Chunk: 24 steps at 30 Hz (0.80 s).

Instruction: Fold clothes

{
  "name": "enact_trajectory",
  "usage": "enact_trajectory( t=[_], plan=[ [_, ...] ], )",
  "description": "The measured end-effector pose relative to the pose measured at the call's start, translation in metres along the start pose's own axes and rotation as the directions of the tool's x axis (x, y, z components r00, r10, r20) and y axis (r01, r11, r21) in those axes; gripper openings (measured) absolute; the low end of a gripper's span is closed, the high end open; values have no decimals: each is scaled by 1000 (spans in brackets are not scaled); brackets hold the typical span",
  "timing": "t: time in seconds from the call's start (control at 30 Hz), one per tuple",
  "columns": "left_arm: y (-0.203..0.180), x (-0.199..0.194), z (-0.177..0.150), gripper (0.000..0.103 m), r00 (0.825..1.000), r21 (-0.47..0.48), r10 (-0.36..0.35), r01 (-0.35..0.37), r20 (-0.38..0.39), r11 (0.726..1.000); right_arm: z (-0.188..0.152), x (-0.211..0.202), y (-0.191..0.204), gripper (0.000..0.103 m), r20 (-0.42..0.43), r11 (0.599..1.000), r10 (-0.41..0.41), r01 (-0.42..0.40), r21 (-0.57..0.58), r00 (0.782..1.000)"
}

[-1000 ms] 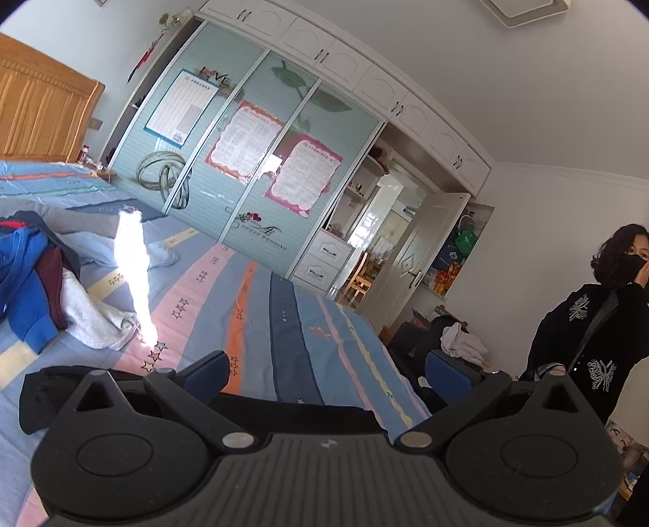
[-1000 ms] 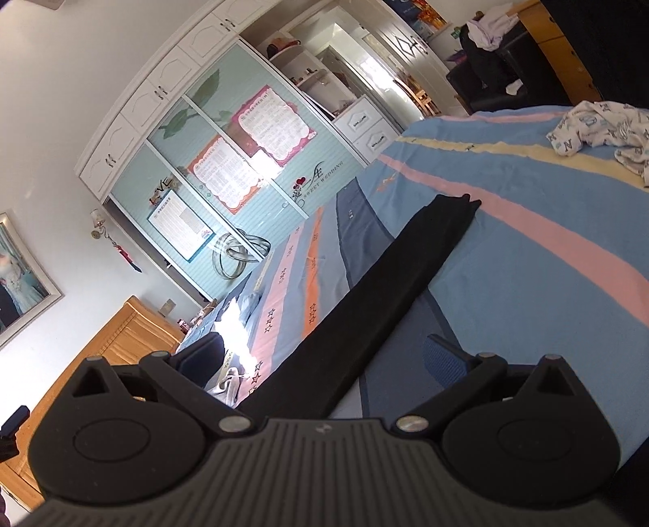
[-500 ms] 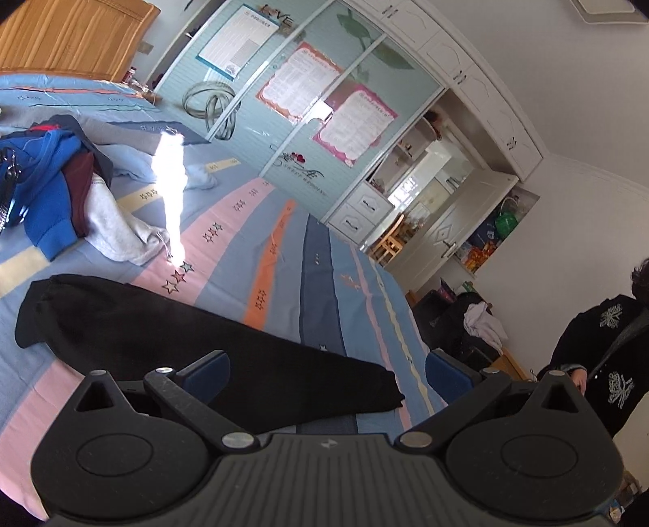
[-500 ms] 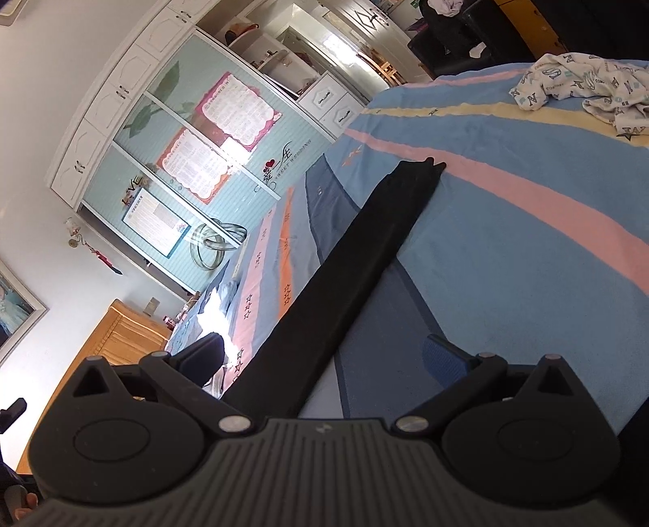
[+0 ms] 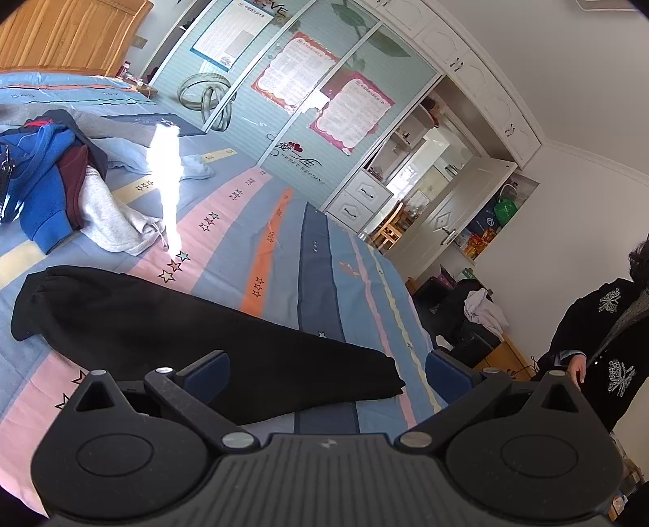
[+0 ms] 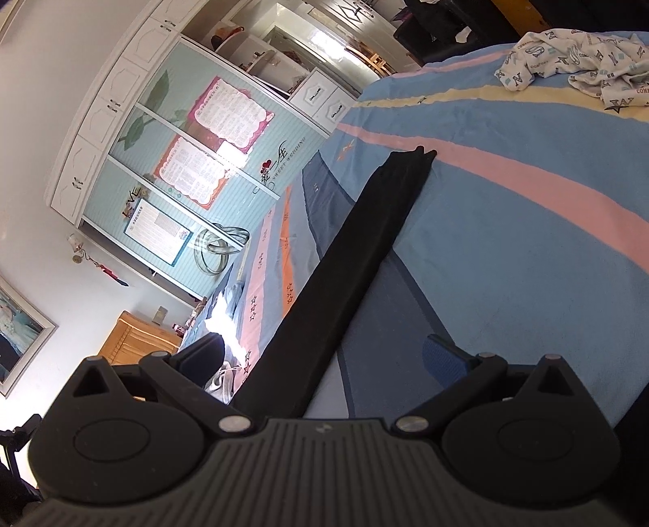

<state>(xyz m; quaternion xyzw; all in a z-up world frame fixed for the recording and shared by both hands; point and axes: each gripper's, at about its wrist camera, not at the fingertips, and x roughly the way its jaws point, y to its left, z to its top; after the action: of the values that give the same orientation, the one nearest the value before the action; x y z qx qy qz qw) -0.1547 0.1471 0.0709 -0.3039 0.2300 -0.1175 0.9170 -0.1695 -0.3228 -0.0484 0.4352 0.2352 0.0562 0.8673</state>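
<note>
On a striped bedspread [image 5: 324, 259] of blue, pink and orange bands, black trousers [image 5: 170, 324] lie stretched out long and narrow, legs apparently laid one on the other, a layout that suits a lengthwise fold already made and leaves the crosswise folds to come. The left gripper [image 5: 324, 365] hangs above the hem end of the garment with its blue-padded fingers [image 5: 207, 375] spread wide and nothing between them. From its own camera the right gripper [image 6: 320, 356] looks down the length of the same trousers [image 6: 349, 263], which run from beneath it away toward the far hem; its fingers [image 6: 442, 358] are likewise spread wide and hold nothing. With one gripper at each end, the pair seem placed to take both ends and bring one over to the other, though whether either pad touches the cloth cannot be told from these views.

Unfolded laundry waits apart: a heap with a blue hoodie [image 5: 32, 190] and a grey sweatshirt [image 5: 109, 219] near the wooden headboard [image 5: 73, 36], and a printed white garment [image 6: 576, 65] near the bed's other edge. A bystander in a dark embroidered top [image 5: 608, 344] stands beside the bed, clear of the work. A sliding-door wardrobe [image 5: 292, 93] lines the far wall.
</note>
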Motion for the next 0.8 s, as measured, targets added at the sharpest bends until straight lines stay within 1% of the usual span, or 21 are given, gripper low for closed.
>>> enact_trajectory(
  t=[0.27,0.47,0.8],
  plan=[
    [1,-1,-3,102,1000,-7,-2,2,5,1000,-2,4,5,103,-18,1000,9,-10,-20,1000],
    [6,-2,-2,102,1000,-32,16,-16,7,999,-2,4,4,103,-24,1000,13,-14,-16,1000],
    [3,-4,-2,102,1000,-21,11,-11,10,1000,-2,3,2,103,-31,1000,19,-19,-1,999]
  ],
)
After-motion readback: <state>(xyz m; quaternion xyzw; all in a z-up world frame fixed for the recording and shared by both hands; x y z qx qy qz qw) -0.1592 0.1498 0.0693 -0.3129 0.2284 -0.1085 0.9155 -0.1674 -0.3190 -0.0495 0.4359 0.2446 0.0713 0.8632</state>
